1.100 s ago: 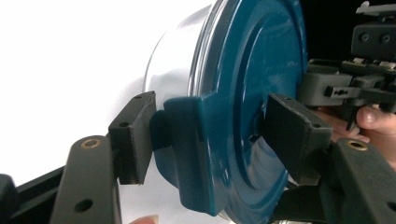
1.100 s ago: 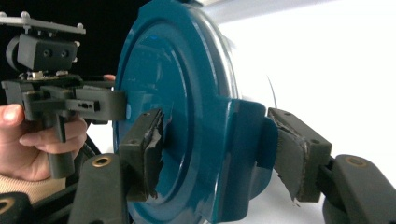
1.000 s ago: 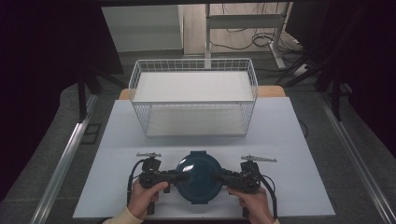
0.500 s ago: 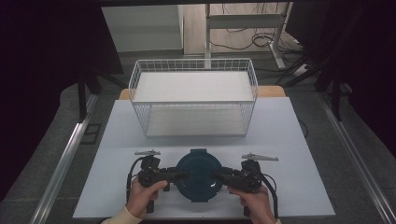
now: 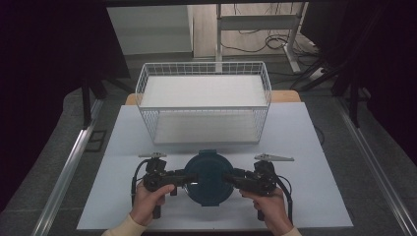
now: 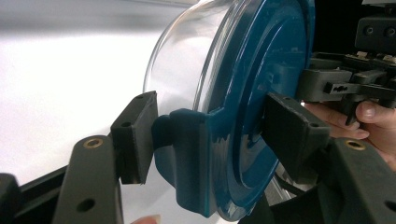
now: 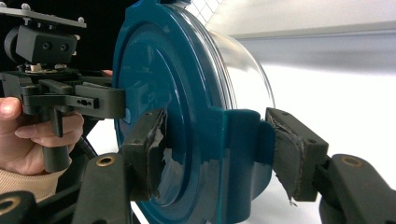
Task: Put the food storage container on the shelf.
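Jaws of my left gripper (image 6: 205, 135) are closed on one teal clip tab of the lidded container (image 5: 209, 178), one pad against the tab's outer face, the other against the lid top; they have just finished closing there. Jaws of my right gripper (image 7: 219, 154) bracket the opposite tab in the same manner, both worn pads appearing to bear on the plastic, so I read this as a second grip. The container is a clear round bowl under a teal lid (image 6: 261, 84), and it sits between my two hands (image 5: 150, 201) near the front edge of the table (image 5: 314, 147). In my judgement the step in hand is the two-sided pickup, with the container secured at both tabs and about to be carried. The wire basket (image 5: 204, 105) stands empty just beyond it, a likely destination. The next move calls for raising both sides evenly, keeping the lid level, and clearing the basket rim before lowering. I cannot tell whether the bowl has left the table: its base is hidden under the lid in the high view and cut off in both gripper views. The contents of the bowl cannot be made out.
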`<state>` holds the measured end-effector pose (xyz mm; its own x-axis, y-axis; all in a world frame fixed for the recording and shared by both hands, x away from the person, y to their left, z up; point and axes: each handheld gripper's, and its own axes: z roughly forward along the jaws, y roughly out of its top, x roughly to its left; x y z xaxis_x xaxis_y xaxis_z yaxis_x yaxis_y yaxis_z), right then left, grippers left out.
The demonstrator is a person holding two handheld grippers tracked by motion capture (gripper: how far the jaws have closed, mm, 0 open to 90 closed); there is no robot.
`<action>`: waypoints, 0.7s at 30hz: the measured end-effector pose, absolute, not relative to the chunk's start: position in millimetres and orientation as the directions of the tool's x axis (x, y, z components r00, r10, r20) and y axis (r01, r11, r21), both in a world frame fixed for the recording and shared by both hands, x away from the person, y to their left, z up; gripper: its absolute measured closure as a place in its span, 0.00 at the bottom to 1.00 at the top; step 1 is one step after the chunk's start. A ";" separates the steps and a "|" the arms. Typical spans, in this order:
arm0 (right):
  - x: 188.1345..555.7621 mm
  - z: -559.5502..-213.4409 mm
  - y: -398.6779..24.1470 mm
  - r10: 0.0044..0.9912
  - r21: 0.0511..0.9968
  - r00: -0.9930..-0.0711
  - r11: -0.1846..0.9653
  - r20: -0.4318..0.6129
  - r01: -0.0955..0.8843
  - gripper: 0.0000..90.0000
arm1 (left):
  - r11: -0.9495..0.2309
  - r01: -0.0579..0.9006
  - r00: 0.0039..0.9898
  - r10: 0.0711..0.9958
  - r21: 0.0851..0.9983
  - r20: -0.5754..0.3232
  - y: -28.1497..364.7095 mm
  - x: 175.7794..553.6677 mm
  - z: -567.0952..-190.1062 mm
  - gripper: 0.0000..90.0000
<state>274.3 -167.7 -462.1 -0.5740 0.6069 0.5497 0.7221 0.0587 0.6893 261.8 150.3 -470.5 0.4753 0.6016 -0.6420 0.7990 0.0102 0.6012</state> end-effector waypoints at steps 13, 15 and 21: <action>290.0 -437.9 -159.0 0.604 0.711 -0.597 0.071 0.528 0.700 0.46 | 0.040 0.779 0.487 0.591 0.626 -0.644 160.1 276.0 -450.6 0.42; 292.7 -433.8 -158.7 0.604 0.711 -0.597 0.070 0.528 0.699 0.46 | 0.041 0.775 0.490 0.592 0.630 -0.641 160.2 278.7 -446.6 0.42; 298.6 -423.6 -158.8 0.602 0.719 -0.602 0.063 0.526 0.692 0.46 | 0.035 0.766 0.499 0.595 0.641 -0.629 159.7 285.3 -434.1 0.42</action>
<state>298.6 -158.8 -423.6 -0.6016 0.6016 0.5256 0.6918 0.0634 0.7193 285.3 159.7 -434.1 0.4993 0.5953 -0.6295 0.7664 0.0354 0.6414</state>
